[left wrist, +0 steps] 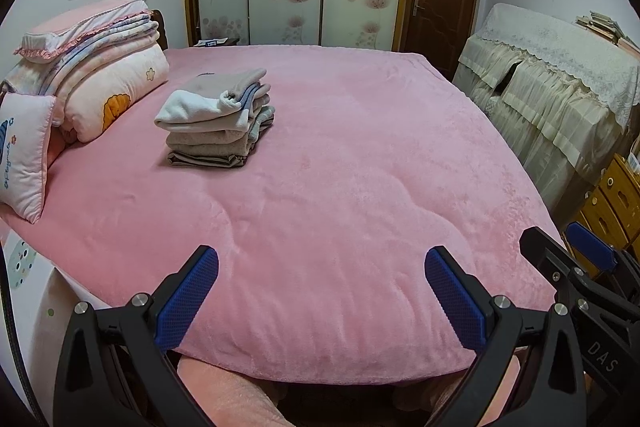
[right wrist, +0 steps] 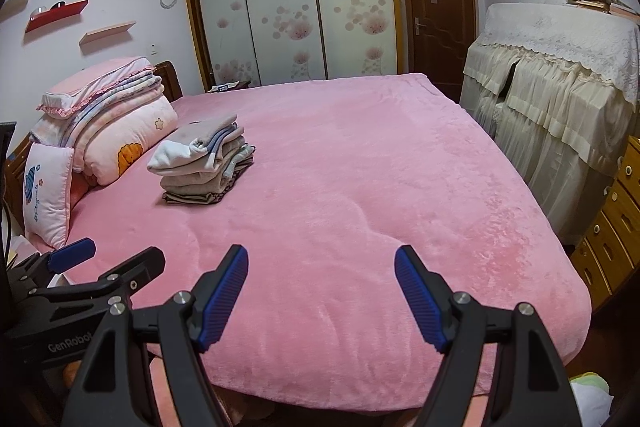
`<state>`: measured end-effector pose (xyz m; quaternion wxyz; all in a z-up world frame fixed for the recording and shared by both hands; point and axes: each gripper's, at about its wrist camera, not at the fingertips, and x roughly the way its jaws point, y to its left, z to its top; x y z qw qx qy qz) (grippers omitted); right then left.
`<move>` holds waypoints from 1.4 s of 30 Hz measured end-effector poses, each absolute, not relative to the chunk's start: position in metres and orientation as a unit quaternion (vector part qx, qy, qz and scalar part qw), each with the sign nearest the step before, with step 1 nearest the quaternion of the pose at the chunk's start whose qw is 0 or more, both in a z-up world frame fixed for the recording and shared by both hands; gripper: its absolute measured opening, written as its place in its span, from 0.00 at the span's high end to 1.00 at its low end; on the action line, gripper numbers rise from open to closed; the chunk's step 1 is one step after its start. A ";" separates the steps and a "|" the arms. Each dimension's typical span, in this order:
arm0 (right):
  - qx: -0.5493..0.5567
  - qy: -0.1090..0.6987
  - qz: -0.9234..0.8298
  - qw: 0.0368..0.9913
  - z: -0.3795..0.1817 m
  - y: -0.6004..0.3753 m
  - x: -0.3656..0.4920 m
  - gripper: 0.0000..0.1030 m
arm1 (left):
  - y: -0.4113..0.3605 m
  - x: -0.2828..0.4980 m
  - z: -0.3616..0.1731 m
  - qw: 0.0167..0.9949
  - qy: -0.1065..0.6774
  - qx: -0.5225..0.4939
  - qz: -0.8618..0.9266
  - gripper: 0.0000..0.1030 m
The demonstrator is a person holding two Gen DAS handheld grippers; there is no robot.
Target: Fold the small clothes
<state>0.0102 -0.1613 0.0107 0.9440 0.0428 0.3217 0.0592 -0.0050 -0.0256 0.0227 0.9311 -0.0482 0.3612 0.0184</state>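
folded clothes stack [left wrist: 218, 117], well beyond both tools

Left gripper [left wrist: 322, 287] is held level, jaws spread wide, blue pads [left wrist: 188, 297] at 7 and 5 o'clock, nothing between. Right gripper [right wrist: 322, 287] is posed alike, jaws parted, seen beside the left at 4 o'clock.
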 end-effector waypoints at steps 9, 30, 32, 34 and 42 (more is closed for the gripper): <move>0.043 0.322 0.059 0.944 0.011 -0.161 0.010 0.26 | -0.025 -0.008 0.020 0.929 0.366 -0.051 0.020 0.01; 0.043 0.323 0.057 0.944 0.009 -0.163 0.009 0.26 | -0.025 -0.004 0.017 0.924 0.379 -0.056 0.021 0.01; 0.043 0.323 0.057 0.944 0.009 -0.164 0.009 0.26 | -0.026 -0.004 0.017 0.924 0.379 -0.055 0.022 0.01; 0.043 0.324 0.056 0.943 0.009 -0.164 0.009 0.26 | -0.026 -0.004 0.016 0.923 0.380 -0.055 0.022 0.01; 0.043 0.323 0.057 0.944 0.009 -0.164 0.009 0.26 | -0.027 -0.005 0.015 0.921 0.384 -0.055 0.022 0.01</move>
